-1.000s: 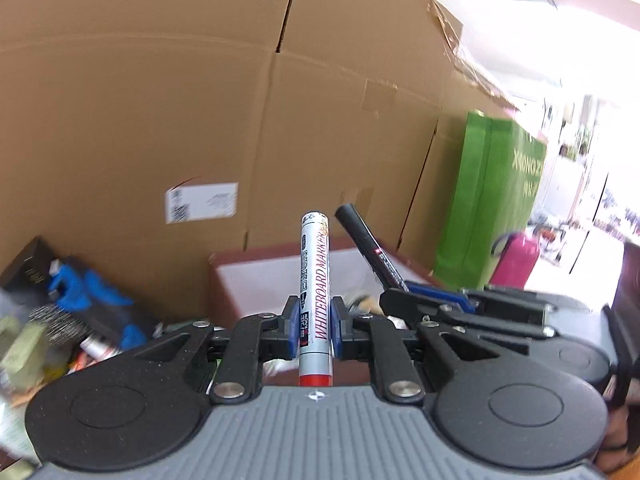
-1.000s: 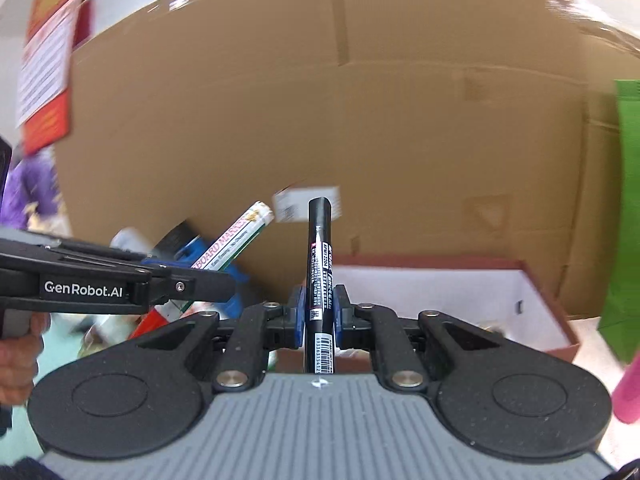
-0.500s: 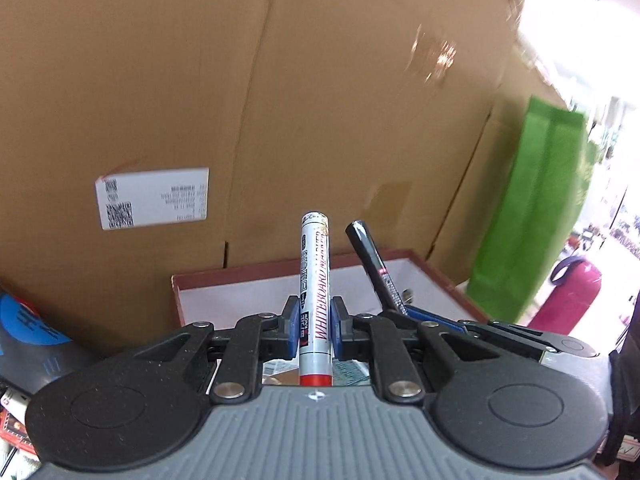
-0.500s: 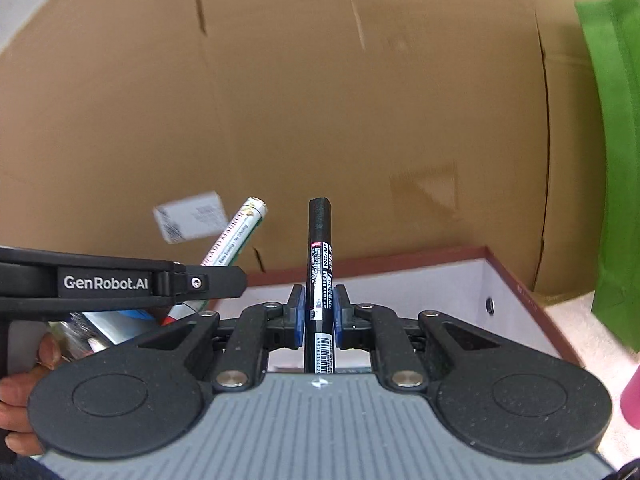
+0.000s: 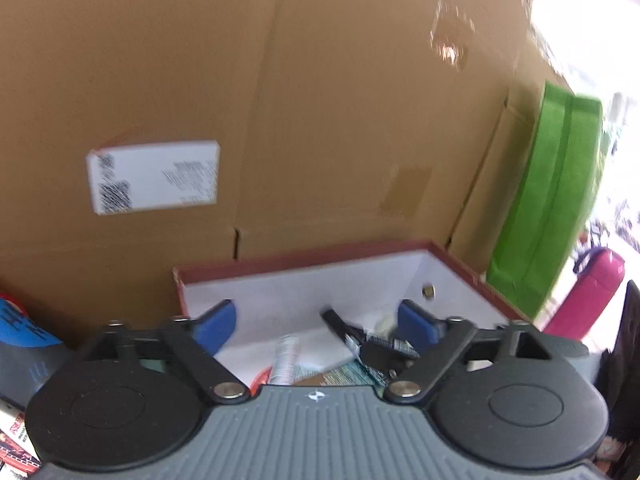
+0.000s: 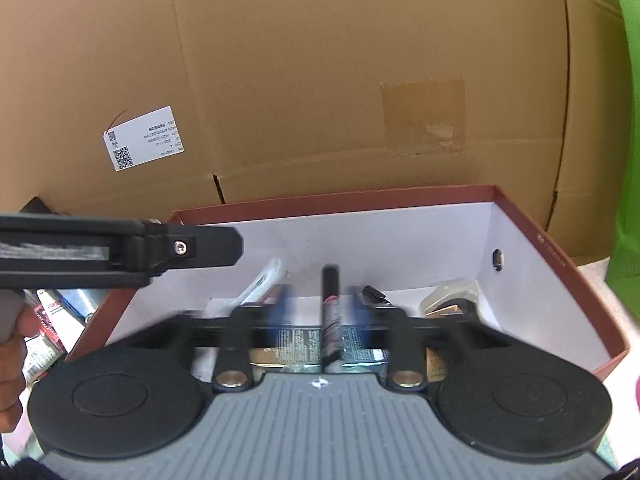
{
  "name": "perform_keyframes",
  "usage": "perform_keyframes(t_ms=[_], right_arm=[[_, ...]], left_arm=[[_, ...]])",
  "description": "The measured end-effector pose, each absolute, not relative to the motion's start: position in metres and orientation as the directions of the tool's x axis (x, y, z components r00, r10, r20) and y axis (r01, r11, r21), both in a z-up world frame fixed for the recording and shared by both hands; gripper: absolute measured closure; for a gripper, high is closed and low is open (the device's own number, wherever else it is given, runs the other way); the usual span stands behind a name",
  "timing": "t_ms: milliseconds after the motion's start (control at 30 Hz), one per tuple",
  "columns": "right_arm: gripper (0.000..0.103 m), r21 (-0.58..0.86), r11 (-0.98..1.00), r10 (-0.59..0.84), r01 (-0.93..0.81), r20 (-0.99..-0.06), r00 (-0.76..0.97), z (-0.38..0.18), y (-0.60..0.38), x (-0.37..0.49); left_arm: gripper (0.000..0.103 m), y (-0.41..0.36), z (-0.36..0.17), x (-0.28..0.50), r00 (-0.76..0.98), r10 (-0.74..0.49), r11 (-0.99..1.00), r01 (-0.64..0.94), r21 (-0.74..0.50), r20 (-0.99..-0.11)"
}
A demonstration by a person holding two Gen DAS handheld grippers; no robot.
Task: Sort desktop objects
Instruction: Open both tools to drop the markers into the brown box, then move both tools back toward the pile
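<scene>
Nearest the lens, the left gripper [image 5: 316, 318] stood spread wide, having just been opening, with nothing between its blue pads [image 5: 218, 322]; its white whiteboard marker [image 5: 286, 360] lay loose below in the red-rimmed box [image 5: 304, 258], long axis running away from the camera, far end toward the box's back wall. The right gripper [image 6: 320, 312] had likewise just been opening, its blurred pads clear of the black marker [image 6: 330, 312], which pointed cap-first at the back wall, falling or just landed; which, I could not tell. The step looked like the drop into the box. Next, both grippers would likely need to lift clear and seek another item outside it. Behind stood the cardboard carton [image 6: 320, 80]
</scene>
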State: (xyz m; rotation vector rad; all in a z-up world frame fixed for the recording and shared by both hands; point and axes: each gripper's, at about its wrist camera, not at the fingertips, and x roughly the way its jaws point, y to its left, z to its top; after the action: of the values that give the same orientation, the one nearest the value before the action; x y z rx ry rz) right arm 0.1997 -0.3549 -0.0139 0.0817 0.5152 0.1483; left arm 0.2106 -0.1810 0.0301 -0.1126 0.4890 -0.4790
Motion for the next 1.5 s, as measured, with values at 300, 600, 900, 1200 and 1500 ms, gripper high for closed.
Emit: perform_keyframes(t_ms=[300,600,900,1200,1500], right_arm=[[0.008,-0.034,0.996,0.056,-0.079,-0.444,0.894,-0.003,-0.342,0.179],[0.008,-0.036,0.998,0.024,-0.045,-0.448,0.893,0.003,-0.341,0.164],[0.008,-0.023,0.999,0.03,-0.044,-0.435,0.9,0.019,-0.332,0.139],[0.008,-0.026,0.995,0.078,-0.098,-0.421,0.904,0.03,-0.309,0.099],[0.008,-0.006,0.985,0.155,-0.175,-0.432,0.889,0.027,-0.277,0.058]], left_arm=[[0.002,-0.179,0.04,0.201,0.784,-0.448,0.894,0.399,-0.205,-0.43],[0.002,-0.174,0.043,0.184,0.785,-0.441,0.897,0.401,-0.186,-0.435],[0.002,-0.174,0.051,0.151,0.789,-0.436,0.896,0.423,-0.134,-0.432],[0.002,-0.158,0.054,0.109,0.796,-0.393,0.913,0.398,-0.091,-0.46],[0.002,-0.124,0.048,0.067,0.81,-0.365,0.927,0.363,-0.095,-0.459]])
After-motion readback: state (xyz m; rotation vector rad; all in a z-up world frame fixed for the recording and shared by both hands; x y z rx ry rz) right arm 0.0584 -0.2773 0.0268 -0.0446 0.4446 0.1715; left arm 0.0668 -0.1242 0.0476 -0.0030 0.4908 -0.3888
